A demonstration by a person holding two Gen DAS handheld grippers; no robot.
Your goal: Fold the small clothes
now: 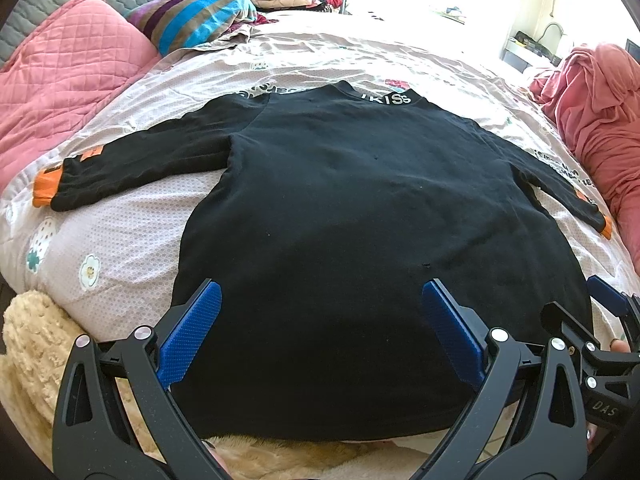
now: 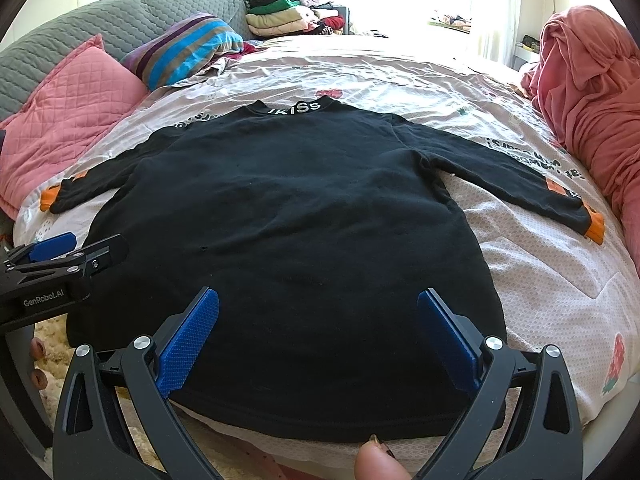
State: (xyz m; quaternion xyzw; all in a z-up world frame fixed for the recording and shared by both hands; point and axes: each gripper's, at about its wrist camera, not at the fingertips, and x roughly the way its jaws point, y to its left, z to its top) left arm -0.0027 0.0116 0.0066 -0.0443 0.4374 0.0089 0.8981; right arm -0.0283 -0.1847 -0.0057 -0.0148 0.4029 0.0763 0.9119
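Sunlit bedroom, bed (image 1: 132, 240) under a flowered sheet. Black sweater (image 1: 352, 240) spread flat, collar far, sleeves out to both sides. Left tongs (image 1: 320, 300) and right tongs (image 2: 318, 304) both spread wide, pinching nothing, poised over the near hem. Folding apparently not yet begun. Next, probably: pinch a sleeve (image 2: 520, 184) or side edge, carry it across the body.

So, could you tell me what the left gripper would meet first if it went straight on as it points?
Most likely the black top spread on the bed; the open left gripper points over its hem, though height is unclear.
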